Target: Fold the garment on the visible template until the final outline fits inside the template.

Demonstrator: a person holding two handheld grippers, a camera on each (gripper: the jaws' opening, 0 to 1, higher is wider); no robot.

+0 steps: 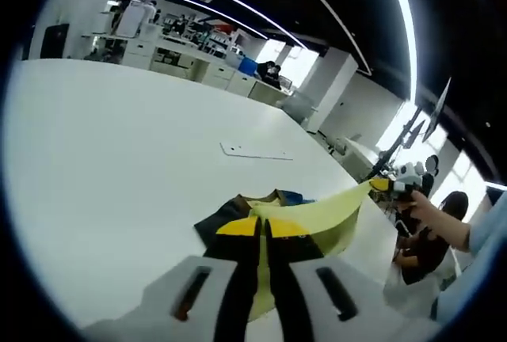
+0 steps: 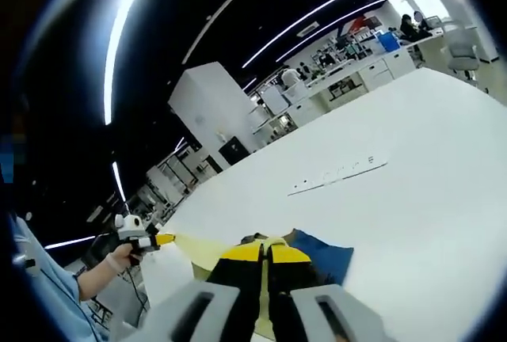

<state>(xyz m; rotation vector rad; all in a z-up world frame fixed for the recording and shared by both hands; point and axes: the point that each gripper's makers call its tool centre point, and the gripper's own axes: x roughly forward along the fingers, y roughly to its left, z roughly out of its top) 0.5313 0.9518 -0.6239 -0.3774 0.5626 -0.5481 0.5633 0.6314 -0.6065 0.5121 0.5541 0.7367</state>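
A yellow garment (image 1: pixel 321 217) with dark and blue parts lies partly on the white table (image 1: pixel 119 160), its yellow cloth lifted and stretched between both grippers. My left gripper (image 1: pixel 261 228) is shut on the yellow cloth close to the camera. At the right, my right gripper (image 1: pixel 394 184), held by a hand, pinches the cloth's far corner. In the right gripper view my right gripper (image 2: pixel 265 252) is shut on the garment (image 2: pixel 206 251), whose blue part (image 2: pixel 326 252) rests on the table (image 2: pixel 428 160). The left gripper (image 2: pixel 154 239) holds the other end at the left.
A thin template mark (image 1: pixel 255 153) is drawn on the table beyond the garment, and it is also the template mark (image 2: pixel 339 173) in the right gripper view. Desks and cabinets (image 1: pixel 186 61) line the back. A person (image 1: pixel 444 219) sits past the table's right edge.
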